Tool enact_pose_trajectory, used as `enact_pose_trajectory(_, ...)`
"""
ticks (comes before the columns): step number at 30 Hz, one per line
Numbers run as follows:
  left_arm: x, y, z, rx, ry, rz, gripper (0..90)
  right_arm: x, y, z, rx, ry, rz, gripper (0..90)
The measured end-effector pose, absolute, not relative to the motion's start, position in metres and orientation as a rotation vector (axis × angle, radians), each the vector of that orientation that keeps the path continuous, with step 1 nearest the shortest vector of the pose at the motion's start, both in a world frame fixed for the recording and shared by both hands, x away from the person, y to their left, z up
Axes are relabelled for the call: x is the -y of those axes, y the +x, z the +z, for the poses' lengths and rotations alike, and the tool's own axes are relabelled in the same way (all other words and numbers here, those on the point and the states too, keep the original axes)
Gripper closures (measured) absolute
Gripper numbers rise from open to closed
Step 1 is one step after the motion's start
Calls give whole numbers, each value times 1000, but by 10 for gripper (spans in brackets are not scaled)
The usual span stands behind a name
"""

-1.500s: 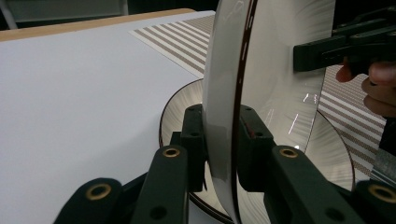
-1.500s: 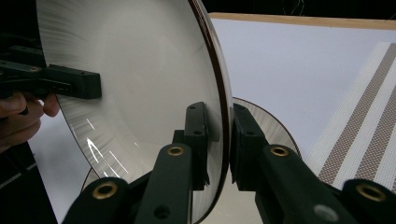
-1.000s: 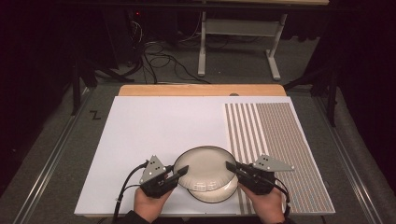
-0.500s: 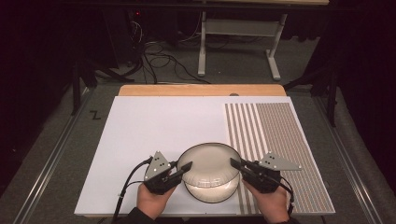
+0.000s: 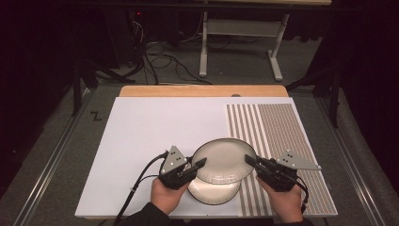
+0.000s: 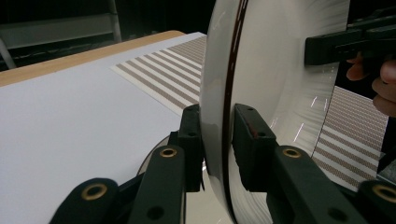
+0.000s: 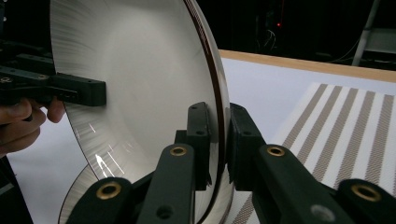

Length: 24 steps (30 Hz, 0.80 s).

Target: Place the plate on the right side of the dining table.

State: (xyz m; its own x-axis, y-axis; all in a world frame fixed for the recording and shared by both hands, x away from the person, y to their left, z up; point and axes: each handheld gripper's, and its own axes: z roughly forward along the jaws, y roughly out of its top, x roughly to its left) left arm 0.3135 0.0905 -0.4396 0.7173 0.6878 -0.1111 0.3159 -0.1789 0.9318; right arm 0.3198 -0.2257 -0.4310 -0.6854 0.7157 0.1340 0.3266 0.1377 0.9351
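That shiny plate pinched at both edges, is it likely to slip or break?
The upper plate looks glossy with streaky reflections, so probably slippery. Each gripper, left and right, pinches only its thin rim. It keeps its shape, so likely stiff; possibly breakable if dropped on the lower plate.

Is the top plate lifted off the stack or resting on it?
Lifted: top plate hangs between both grippers above the lower plate, which lies on the table.

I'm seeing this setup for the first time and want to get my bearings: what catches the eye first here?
A cream plate with a dark rim, held above the table's near edge by both grippers: the left gripper clamps its left rim, the right gripper its right. Directly beneath it a second plate lies on the white mat, beside the striped patch at the mat's right.
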Motion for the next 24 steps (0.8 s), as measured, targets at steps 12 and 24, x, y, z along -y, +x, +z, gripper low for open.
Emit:
enact_pose_trajectory(12,-67,325,-432,-771,1802,402,743,248,323,-425,-2034,1020,1546,822)
enact_pose_trajectory(24,-39,338,-430,-751,1823,387,743,273,326,-422,-2002,1047,1515,819)
